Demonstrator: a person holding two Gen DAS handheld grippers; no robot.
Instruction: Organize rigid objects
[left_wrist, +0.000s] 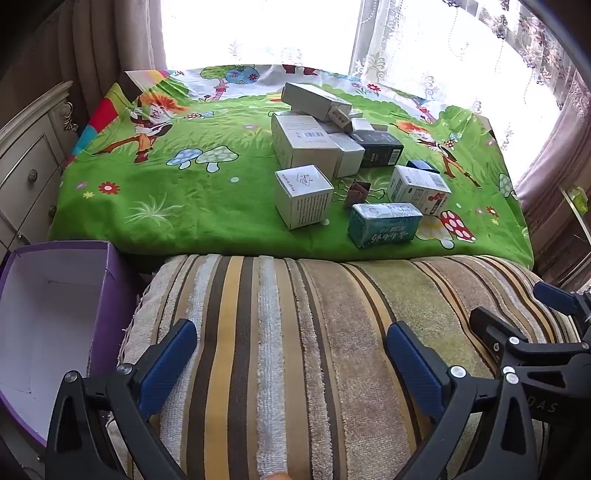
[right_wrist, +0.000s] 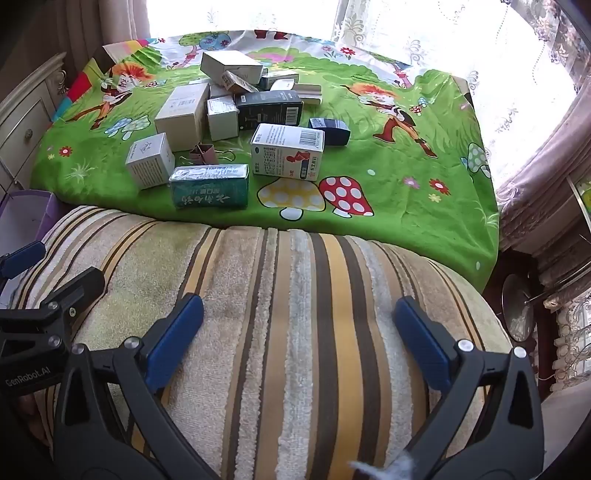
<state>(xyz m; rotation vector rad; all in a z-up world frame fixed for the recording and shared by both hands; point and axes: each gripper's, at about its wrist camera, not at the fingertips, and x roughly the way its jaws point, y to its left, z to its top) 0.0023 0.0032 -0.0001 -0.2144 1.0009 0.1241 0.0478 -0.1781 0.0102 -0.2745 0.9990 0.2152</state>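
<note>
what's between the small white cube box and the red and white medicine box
A pink binder clip lies between the white cube box and the medicine box, with the teal box just in front of the gap. The right wrist view shows it best.

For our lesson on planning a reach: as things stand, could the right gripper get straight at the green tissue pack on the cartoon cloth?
Probably yes. The right gripper is open and empty over the striped cushion, and the green tissue pack lies nearest the cloth's front edge with nothing in front of it.
</note>
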